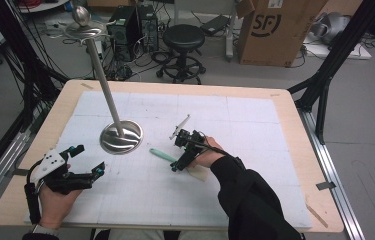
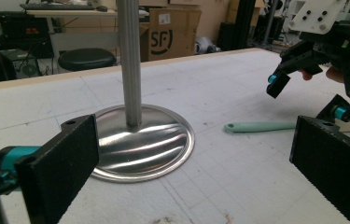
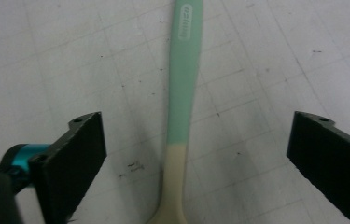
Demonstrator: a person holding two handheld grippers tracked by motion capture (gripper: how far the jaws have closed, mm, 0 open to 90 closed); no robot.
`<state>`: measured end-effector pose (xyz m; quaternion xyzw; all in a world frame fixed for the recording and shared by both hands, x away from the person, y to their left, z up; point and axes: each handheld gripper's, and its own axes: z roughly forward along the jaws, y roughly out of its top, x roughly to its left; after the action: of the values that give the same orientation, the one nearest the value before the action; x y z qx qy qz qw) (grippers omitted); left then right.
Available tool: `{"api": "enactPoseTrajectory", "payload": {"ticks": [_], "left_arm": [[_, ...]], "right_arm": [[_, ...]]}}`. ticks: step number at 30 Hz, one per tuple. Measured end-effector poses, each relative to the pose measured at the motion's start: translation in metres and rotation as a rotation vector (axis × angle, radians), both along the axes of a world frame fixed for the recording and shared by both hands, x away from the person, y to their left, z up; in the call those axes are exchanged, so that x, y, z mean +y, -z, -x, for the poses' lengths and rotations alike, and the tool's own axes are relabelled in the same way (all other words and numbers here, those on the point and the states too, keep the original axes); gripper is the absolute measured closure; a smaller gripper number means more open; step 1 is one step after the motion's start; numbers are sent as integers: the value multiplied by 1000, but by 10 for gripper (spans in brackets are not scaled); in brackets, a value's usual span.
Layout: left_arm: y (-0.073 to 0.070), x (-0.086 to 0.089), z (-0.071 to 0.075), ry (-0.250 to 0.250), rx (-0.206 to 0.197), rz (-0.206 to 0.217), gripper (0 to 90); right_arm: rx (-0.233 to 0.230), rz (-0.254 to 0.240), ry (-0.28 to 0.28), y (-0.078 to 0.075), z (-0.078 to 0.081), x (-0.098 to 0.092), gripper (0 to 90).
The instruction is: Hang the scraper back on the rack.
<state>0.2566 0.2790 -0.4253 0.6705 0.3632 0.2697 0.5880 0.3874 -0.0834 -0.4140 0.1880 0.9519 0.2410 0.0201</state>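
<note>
Right gripper (image 1: 179,152) is seen in the high view at table centre, jaws spread wide over the spatula (image 1: 164,154), nothing pinched. The spatula lies flat on the white mat (image 1: 255,150), just right of the stand base (image 1: 121,137), under the right gripper. In the right gripper view the spatula (image 3: 180,107) is shown running up between the two black jaws, untouched by either; its mint-green handle meets a cream part near the bottom edge, a detail not readable from above. Pale raised lettering is seen on the handle's far end, too blurred to be read. The jaw pads are shown black and finely textured.

Left gripper (image 1: 88,160) is held at the near left of the table, jaws wide apart, nothing between them. From the left gripper view the stand base (image 2: 142,144) is shown as a polished metal disc with rippled reflections, a ribbed metal pole (image 2: 129,60) rising from it; the spatula (image 2: 261,126) and the right gripper (image 2: 305,91) are seen beyond at right. The pole's round top (image 1: 81,15) is visible in the high view.

The mat is marked with a faint grid and scuffs. "SF" is printed on a cardboard box (image 1: 275,27) on the floor behind the table. A black round stool (image 1: 183,37) stands beside it.
</note>
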Motion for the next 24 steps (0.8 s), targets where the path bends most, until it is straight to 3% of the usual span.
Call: {"api": "enactPoseTrajectory", "payload": {"ticks": [4,6,11,12,15,16,19,24], "left_arm": [[0,-1,-2,5,5,-4,22],[0,-2,-3,9,3,1,22],[0,-6,-6,22,3,8,22],[0,-7,-6,25,4,7,22],[0,-7,-6,25,2,-2,22],[0,-5,-6,18,-3,0,22],[0,-2,-6,7,10,23,22],[0,-4,-6,13,12,14,22]], "right_arm": [[-10,89,-33,2,0,8,56],[1,108,-54,3,0,12,85],[8,173,-70,3,-1,19,215],[4,179,-72,3,-1,19,287],[8,172,-81,2,0,20,327],[4,176,-75,1,0,20,388],[11,188,-73,-1,0,19,434],[18,214,-67,-3,2,17,539]]}}
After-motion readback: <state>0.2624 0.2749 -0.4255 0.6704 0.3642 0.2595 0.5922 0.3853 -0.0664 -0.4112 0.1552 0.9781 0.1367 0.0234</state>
